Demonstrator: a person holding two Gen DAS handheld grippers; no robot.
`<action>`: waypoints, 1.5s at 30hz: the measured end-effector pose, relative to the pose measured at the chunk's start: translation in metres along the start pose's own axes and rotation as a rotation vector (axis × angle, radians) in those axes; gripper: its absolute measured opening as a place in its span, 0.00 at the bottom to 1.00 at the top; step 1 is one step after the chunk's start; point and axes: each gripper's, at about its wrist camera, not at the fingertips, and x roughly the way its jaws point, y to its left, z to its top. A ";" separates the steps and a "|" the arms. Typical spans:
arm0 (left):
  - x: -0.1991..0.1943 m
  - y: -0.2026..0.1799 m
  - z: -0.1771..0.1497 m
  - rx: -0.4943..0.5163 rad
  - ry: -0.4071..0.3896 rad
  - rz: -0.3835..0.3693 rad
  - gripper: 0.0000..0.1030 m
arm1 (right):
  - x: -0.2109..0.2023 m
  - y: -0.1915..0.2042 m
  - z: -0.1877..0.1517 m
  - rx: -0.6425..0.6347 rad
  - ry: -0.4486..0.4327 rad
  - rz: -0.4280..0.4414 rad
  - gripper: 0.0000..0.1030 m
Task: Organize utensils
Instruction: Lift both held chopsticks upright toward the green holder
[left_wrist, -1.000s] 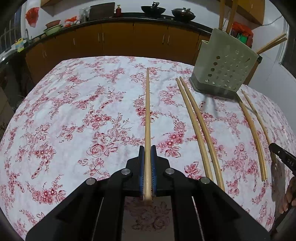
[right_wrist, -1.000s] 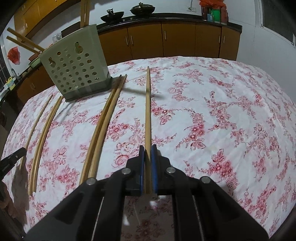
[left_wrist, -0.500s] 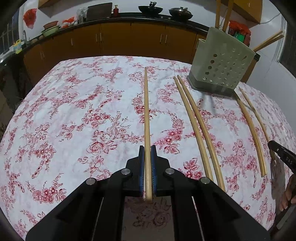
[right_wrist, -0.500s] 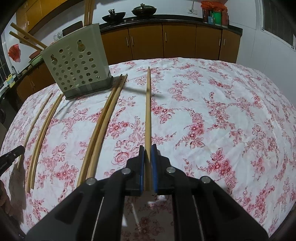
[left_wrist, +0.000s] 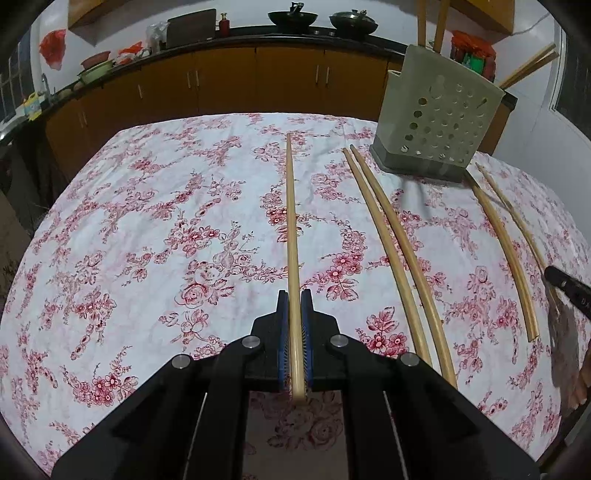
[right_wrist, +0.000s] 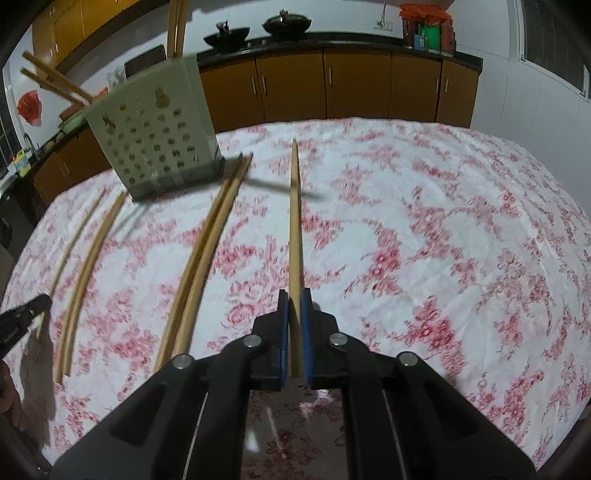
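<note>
Kitchen backdrop: brown cabinets (left_wrist: 229, 81) along the far wall, two dark pans (left_wrist: 325, 18) on the counter above them. Floral tablecloth (left_wrist: 147, 229) covered the whole table.

Left wrist view, left to right:
- Left gripper (left_wrist: 294, 306) was clamped on a chopstick (left_wrist: 291, 221). Blue pads (left_wrist: 282, 332) pressed both sides of its near end. The stick ran straight away toward the far edge.
- Right of it, a chopstick pair (left_wrist: 399, 258) lay on the cloth, the two sticks just beside each other, far tips near the holder base.
- Holder (left_wrist: 439, 110), pale green and perforated, stood upright at far right on a grey base. Two sticks rose from its top and two more leaned out of its right side.
- Further right, a second pair (left_wrist: 506, 247) lay on the cloth, thick one left, thin one right. The near end of the thin one was hidden at the frame edge.
- Black tip of the right gripper (left_wrist: 565, 288) showed at the right edge.

Right wrist view, left to right (blurred):
- Left gripper tip (right_wrist: 22, 317) at the left edge.
- Second pair (right_wrist: 85, 266), then the holder (right_wrist: 155, 125) at far left, then the chopstick pair (right_wrist: 207, 251).
- Right gripper (right_wrist: 294, 306) was clamped on its own chopstick, call it stick R (right_wrist: 295, 221). It pointed straight to the far side, thin end far. Its shadow fell on the cloth near the tip, so the tip looked raised off the cloth.
- Bare cloth filled the right half.

Contact between the left stick's far tip and the cloth: can't tell.
</note>
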 end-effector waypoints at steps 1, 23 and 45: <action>-0.003 0.001 0.001 -0.001 -0.009 -0.003 0.07 | -0.004 -0.001 0.002 0.002 -0.014 0.000 0.08; -0.114 0.015 0.085 -0.104 -0.375 -0.079 0.07 | -0.112 -0.016 0.072 0.058 -0.397 0.032 0.08; -0.198 -0.036 0.131 -0.008 -0.613 -0.240 0.07 | -0.221 0.026 0.142 0.022 -0.681 0.265 0.08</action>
